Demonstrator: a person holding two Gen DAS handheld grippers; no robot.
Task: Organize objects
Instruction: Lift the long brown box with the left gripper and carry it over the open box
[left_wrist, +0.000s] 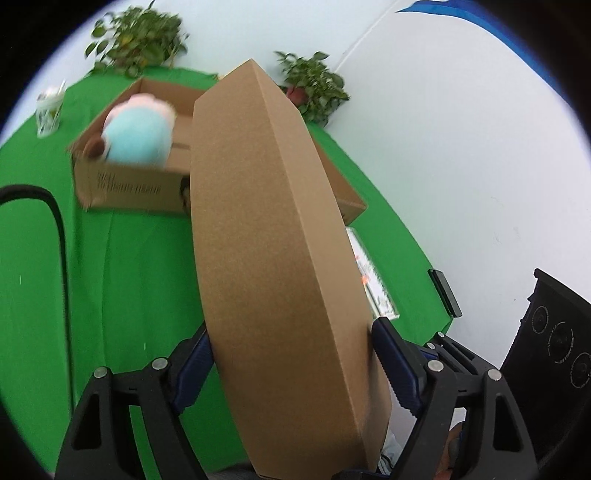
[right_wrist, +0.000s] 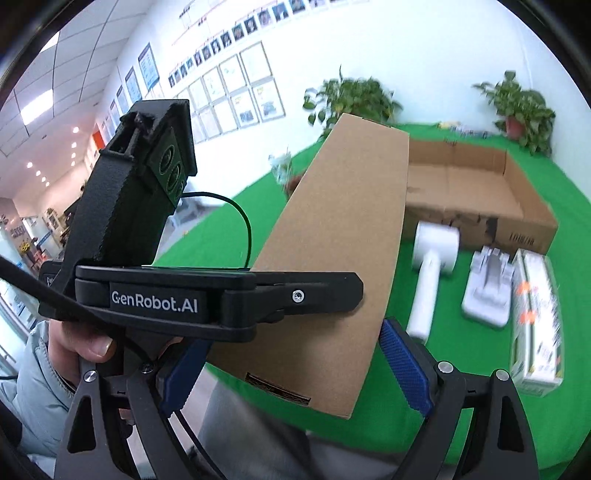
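A long brown cardboard box hangs tilted over the green table. My left gripper is shut on it, a blue pad pressed on each side near its close end. In the right wrist view the same box runs between the blue pads of my right gripper, which is shut on its other two sides. There the left gripper's finger lies across the box's face. An open cardboard box behind holds a blue and pink plush toy.
On the cloth in front of the open box lie a white handled device, a white dock and a packaged carton. A cup and potted plants line the far edge. A person's hand holds the left gripper.
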